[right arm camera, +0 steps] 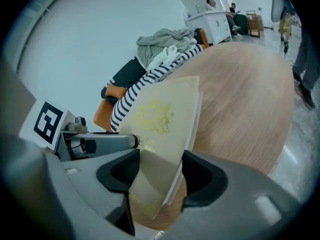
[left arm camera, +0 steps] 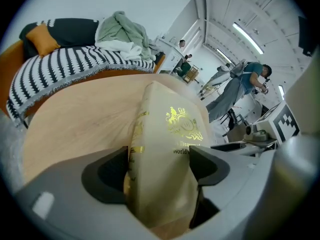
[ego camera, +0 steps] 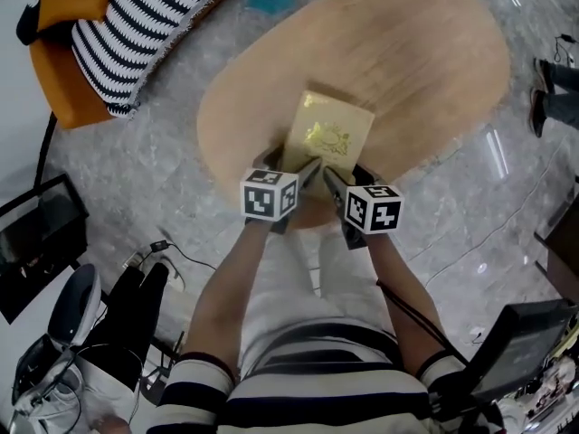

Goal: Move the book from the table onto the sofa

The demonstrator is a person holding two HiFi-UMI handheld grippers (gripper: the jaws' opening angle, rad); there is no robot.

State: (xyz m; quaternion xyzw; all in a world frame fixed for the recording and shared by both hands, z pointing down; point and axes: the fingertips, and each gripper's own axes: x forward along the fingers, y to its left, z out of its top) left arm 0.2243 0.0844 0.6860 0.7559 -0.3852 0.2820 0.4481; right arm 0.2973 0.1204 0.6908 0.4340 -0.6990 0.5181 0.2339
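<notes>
I hold left tongs (left arm camera: 160, 160) and right tongs (right arm camera: 159, 170) clamped on book (ego camera: 331, 127), near end, at bench (ego camera: 434, 70) near edge: paired grip likely keeps covers shut for sofa (ego camera: 65, 90) carry.

Book (ego camera: 327, 132) cover matt cream with shiny gold foil, table (ego camera: 425, 70) smooth pale wood, striped woven cloth throw (ego camera: 136, 25) at upper left, glossy grey stone-look floor (ego camera: 118, 161)

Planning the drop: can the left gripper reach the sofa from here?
Probably not yet: the left gripper, shut on the book, is at the table's near edge; the sofa lies past its far left side.
</notes>
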